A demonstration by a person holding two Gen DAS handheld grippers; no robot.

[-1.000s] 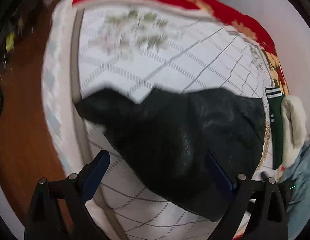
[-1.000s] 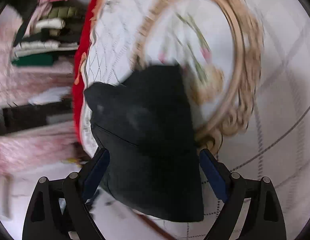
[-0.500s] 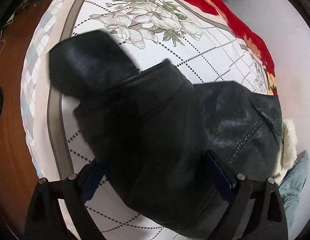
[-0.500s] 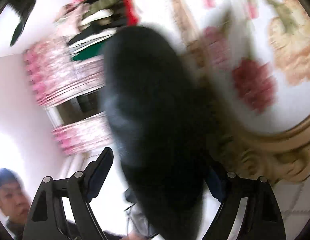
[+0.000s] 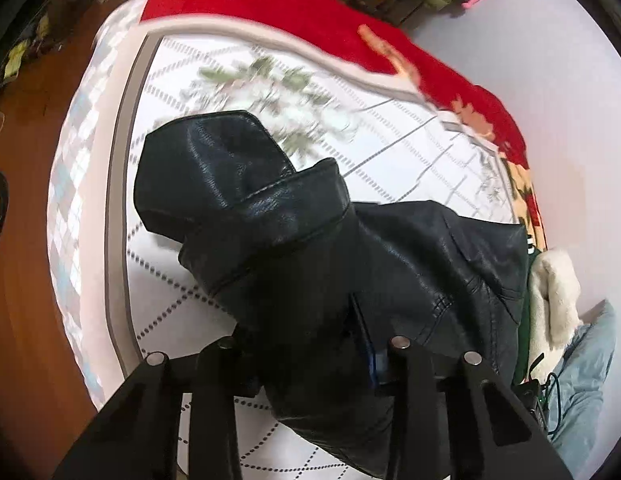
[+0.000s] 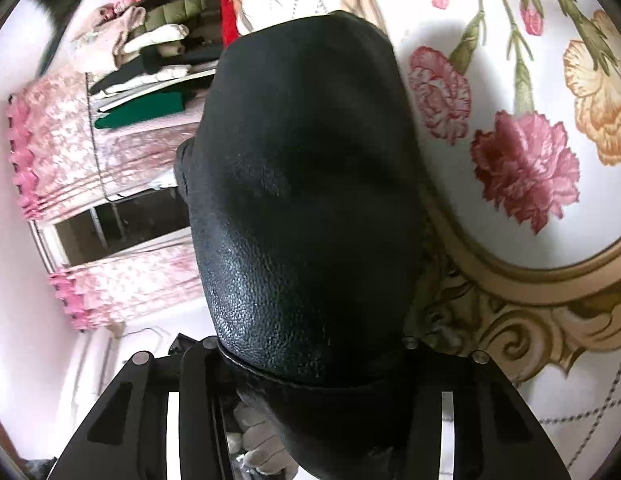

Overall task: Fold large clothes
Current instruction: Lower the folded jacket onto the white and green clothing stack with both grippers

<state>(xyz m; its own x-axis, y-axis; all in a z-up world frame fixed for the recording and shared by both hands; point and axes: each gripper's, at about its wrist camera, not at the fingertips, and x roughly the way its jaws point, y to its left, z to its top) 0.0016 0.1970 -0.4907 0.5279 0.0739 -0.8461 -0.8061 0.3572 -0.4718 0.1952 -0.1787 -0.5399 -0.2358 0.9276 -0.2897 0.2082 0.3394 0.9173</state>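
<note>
A black leather jacket (image 5: 390, 264) lies bunched on a white quilted bedspread (image 5: 390, 140) with a flower print. One folded part with a cuff (image 5: 238, 188) sticks out to the left. My left gripper (image 5: 306, 344) is shut on the jacket's near edge; only its right blue pad (image 5: 364, 340) shows. In the right wrist view the same jacket (image 6: 306, 200) fills the middle and covers both fingers. My right gripper (image 6: 310, 360) is shut on it and holds it above the bed's flower medallion (image 6: 522, 168).
A red blanket (image 5: 302, 12) lies along the bed's far side. A cream fleece and green garment (image 5: 550, 300) lie at the right. Wooden floor (image 5: 18, 240) is left of the bed. Shelves of folded clothes (image 6: 150, 60) with pink curtains stand beyond.
Both grippers went from wide open to shut on the jacket. The jacket has been gathered and drawn between the fingers, and the right gripper has lifted its part up.
</note>
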